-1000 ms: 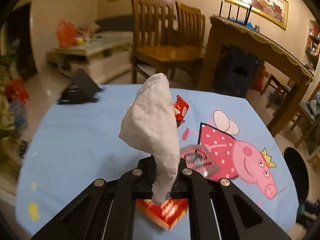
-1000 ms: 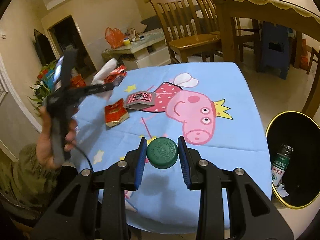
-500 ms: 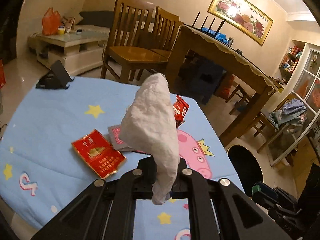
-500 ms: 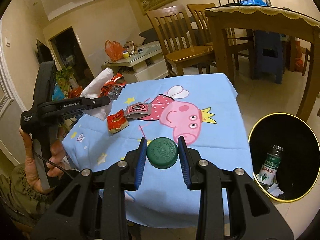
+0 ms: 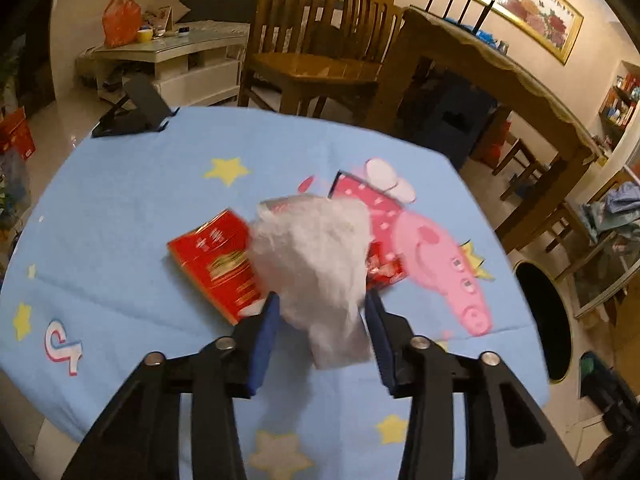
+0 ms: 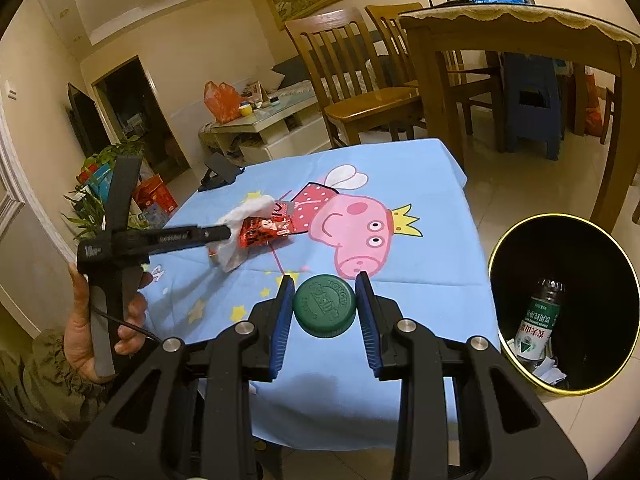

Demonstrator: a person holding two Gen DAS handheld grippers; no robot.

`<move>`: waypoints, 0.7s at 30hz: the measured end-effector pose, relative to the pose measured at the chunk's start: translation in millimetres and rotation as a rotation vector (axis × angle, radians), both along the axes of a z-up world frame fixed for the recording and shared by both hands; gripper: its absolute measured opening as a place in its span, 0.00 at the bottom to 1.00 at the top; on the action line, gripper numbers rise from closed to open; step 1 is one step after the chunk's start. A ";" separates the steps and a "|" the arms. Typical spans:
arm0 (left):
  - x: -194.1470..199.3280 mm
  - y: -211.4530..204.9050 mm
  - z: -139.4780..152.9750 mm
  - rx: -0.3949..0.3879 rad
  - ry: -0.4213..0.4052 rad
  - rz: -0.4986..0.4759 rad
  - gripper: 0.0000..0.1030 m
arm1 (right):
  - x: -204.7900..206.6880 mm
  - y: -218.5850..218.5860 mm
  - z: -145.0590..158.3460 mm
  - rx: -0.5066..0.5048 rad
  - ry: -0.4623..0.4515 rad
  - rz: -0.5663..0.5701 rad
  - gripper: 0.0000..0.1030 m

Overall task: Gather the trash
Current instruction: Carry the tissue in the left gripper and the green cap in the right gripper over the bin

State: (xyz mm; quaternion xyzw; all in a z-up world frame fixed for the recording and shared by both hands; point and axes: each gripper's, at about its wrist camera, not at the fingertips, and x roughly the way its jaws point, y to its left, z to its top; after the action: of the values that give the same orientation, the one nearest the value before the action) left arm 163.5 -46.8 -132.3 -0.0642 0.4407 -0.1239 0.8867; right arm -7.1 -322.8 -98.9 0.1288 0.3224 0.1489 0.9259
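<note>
My left gripper (image 5: pixel 320 320) is open over the blue table; a crumpled white tissue (image 5: pixel 316 264) hangs loose between its spread fingers, with a red snack wrapper (image 5: pixel 384 270) behind it. In the right wrist view the tissue (image 6: pixel 240 236) and wrapper (image 6: pixel 264 230) sit at the left gripper's tip (image 6: pixel 224 234). A red cigarette pack (image 5: pixel 218 264) lies on the cloth to the left. My right gripper (image 6: pixel 325 312) is shut on a green bottle cap (image 6: pixel 325 306), above the table's near edge.
A black bin with a gold rim (image 6: pixel 560 304) stands on the floor right of the table, holding a green-labelled bottle (image 6: pixel 538 320) and paper scraps. A black phone stand (image 5: pixel 132 112) sits at the table's far left. Wooden chairs (image 5: pixel 320 48) and a dining table (image 5: pixel 500 72) stand behind.
My left gripper has opened and dropped lower over the table; the tissue and wrapper it clamped now sag loose between the fingers. My right gripper still holds the cap and has barely shifted.
</note>
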 end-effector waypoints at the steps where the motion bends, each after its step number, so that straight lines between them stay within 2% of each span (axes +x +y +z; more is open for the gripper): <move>1: -0.3 1.0 -2.0 0.002 0.006 -0.002 0.32 | 1.2 1.5 -1.1 -0.002 0.004 0.001 0.30; 6: 5.4 7.5 -15.2 0.009 0.054 0.001 0.30 | 3.2 10.6 -2.4 -0.014 0.005 0.013 0.30; 8: 8.2 13.0 -14.9 -0.003 0.062 0.013 0.09 | 2.3 12.3 -2.5 -0.020 0.004 0.013 0.30; 9: 8.0 17.4 -12.0 -0.004 0.050 0.031 0.04 | 1.5 12.0 -1.9 -0.020 0.004 0.012 0.30; 16: -12.1 84.0 40.1 0.010 -0.151 0.297 0.02 | -1.5 7.0 0.4 -0.013 -0.001 0.005 0.30; 18: -20.0 94.9 55.4 0.031 -0.199 0.341 0.02 | -1.9 8.5 1.3 -0.011 -0.007 0.006 0.30; 21: -35.8 87.7 76.0 0.085 -0.276 0.336 0.02 | -2.6 9.9 2.4 -0.009 -0.015 0.009 0.30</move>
State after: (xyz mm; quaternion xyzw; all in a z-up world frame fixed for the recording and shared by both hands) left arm 127.7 40.9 -56.3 -0.0818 0.3029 0.0367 0.9488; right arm -9.7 -312.9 -96.5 0.1221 0.3168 0.1526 0.9281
